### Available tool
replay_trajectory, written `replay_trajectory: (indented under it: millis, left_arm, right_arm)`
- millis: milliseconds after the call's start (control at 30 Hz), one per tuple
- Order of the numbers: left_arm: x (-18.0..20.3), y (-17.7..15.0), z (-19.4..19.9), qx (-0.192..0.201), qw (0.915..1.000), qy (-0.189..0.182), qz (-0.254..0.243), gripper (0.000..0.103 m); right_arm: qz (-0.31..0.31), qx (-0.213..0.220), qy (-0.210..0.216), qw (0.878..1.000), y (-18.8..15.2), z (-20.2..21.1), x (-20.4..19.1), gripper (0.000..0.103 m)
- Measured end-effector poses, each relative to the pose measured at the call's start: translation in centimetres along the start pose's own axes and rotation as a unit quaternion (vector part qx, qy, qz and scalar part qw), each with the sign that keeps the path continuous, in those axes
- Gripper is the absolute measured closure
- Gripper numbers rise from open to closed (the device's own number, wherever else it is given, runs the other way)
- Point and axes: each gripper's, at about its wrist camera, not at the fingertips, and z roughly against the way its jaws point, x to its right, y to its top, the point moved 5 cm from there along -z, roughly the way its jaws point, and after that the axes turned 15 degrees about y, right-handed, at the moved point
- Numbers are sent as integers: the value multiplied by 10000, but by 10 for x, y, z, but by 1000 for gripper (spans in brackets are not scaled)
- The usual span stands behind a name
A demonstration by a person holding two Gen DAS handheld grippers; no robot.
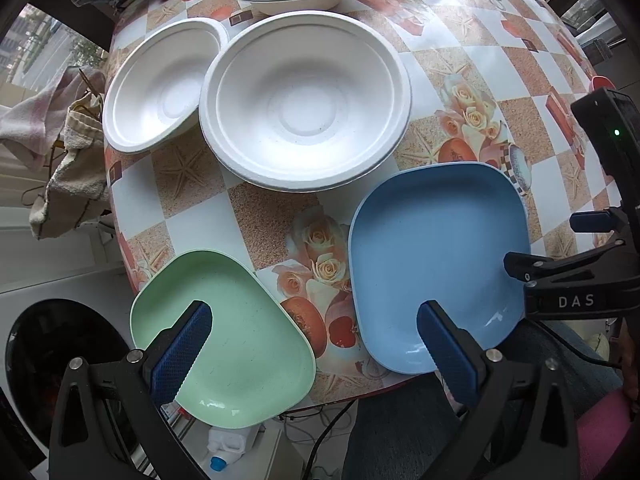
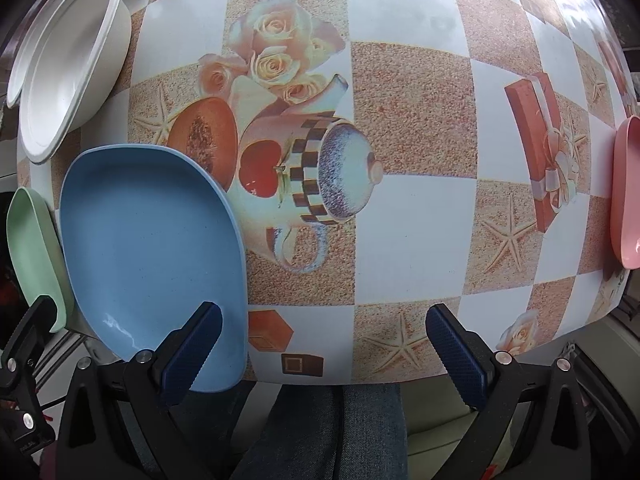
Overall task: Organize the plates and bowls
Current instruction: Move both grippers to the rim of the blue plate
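Plates lay nearest: a green plate (image 1: 224, 340) at lower left of the left wrist view and a blue plate (image 1: 438, 264) at lower right, both overhanging the table (image 1: 256, 216) edge. The left gripper (image 1: 314, 344) stood wide open and empty above them; the right gripper (image 2: 324, 348) likewise gaped, holding nothing. Beyond sat three white bowls (image 1: 306, 100), two touching. A pink plate (image 2: 628, 192) lay at far right of the right wrist view. Recommended: pinch one overhanging rim squarely, lift level, and stack like upon like.
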Motion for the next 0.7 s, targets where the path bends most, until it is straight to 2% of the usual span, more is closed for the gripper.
replay_trajectory:
  millis: [300,333,367,400,567,700]
  left_arm:
    - [17,4,-3,102,9997,122,-188,0]
    - [17,5,-4,105,9997,131,-189,0]
    - [17,5,-4,94,9997,138,-184,0]
    - [18,5,-4,93,9997,160,-170,0]
    - [16,7,-9,21,9998,106,-140,0]
    - [16,6,-7,64,9996,273,-99,0]
  right_arm:
    - [38,3,49,10000,19,-10,29,0]
    - [8,18,9,10000,18,-9,34,0]
    - [-121,14,-216,9997,-5,-6,32,0]
    - [-134,69,-240,9996,-9,-4,35,0]
    - [-87,58,-269,9996,-13,0,39,0]
    - [-60,40,-261,9996,-15,6,40,0]
